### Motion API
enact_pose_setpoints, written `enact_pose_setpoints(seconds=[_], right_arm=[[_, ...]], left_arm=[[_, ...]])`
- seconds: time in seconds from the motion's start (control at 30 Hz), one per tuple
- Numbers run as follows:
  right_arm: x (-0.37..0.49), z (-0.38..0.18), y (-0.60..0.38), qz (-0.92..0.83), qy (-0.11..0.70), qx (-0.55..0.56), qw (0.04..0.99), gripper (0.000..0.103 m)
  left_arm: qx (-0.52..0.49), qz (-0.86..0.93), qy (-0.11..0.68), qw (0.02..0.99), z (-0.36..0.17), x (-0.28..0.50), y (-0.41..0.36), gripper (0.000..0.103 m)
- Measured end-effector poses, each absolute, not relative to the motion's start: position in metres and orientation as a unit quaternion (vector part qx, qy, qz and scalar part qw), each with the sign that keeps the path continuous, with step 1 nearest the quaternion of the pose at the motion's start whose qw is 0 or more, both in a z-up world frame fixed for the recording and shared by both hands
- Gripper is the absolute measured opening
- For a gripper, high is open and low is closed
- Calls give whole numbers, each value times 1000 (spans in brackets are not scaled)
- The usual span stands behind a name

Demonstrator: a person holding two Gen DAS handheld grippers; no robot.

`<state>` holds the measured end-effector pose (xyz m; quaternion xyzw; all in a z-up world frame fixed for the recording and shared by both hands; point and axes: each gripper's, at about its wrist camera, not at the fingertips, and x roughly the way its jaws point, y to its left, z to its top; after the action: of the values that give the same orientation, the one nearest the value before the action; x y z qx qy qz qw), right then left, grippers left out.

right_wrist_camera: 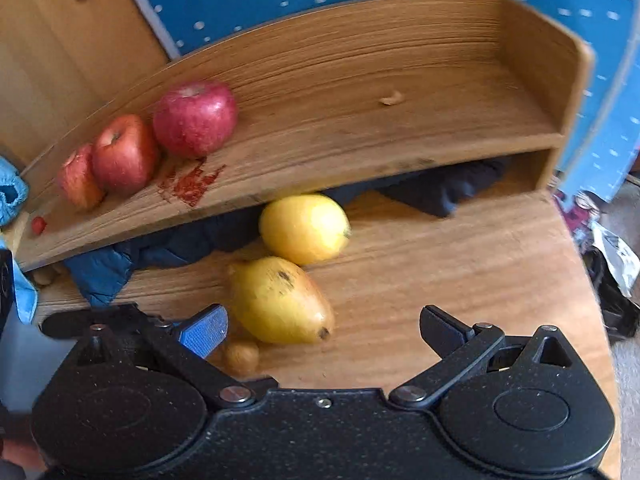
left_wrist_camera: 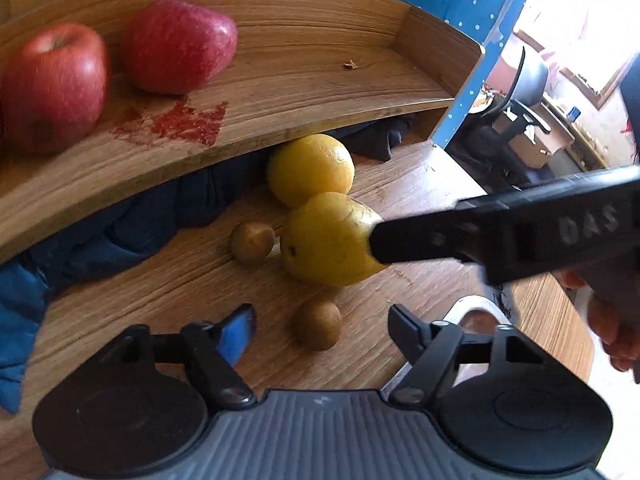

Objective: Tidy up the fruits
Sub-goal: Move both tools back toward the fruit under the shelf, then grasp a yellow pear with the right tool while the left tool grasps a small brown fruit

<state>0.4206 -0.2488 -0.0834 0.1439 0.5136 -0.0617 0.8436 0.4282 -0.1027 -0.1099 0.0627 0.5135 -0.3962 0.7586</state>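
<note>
Both claws are wide open and hold nothing. The right claw [right_wrist_camera: 320, 328] hangs over a yellow pear [right_wrist_camera: 280, 300] at the frame's middle; the left claw [left_wrist_camera: 324, 328] hangs over a small brown fruit [left_wrist_camera: 318, 324] on the surface [right_wrist_camera: 460, 264]. Red apples [right_wrist_camera: 196, 118] sit on the shelf [right_wrist_camera: 360, 128], upper left.

Apples [right_wrist_camera: 168, 140] on shelf [right_wrist_camera: 360, 120]; lemons [right_wrist_camera: 292, 264] probably before it.

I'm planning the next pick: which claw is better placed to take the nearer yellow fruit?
Probably the right claw: it is open, with the nearer yellow oval fruit just ahead. The left claw, also open, faces a small brown round fruit.
</note>
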Motion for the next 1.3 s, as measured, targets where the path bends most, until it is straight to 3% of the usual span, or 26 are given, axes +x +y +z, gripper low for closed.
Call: enact_pose_setpoints(seconds=[0.4,0.57,0.8,0.93,1.3], right_arm=[[450,-106,-235,-48,535,149,830,89],[457,-112,-227,-29,540,148,828,87],[455,-119,-226,-54,542,143,826,70],[450,-119,-227,-63,530,153,832,69],[413,-107,-239,-78,481,204,849,68]], left_arm=[[57,-359,495,789,-114,423,-103,43],[56,-364,496,786,-114,420,-103,43],[63,-368,497,783,-113,416,-105,38],[66,-363,501,783,-112,415,-104,29],[62,-349,509,785,-104,403,-99,28]])
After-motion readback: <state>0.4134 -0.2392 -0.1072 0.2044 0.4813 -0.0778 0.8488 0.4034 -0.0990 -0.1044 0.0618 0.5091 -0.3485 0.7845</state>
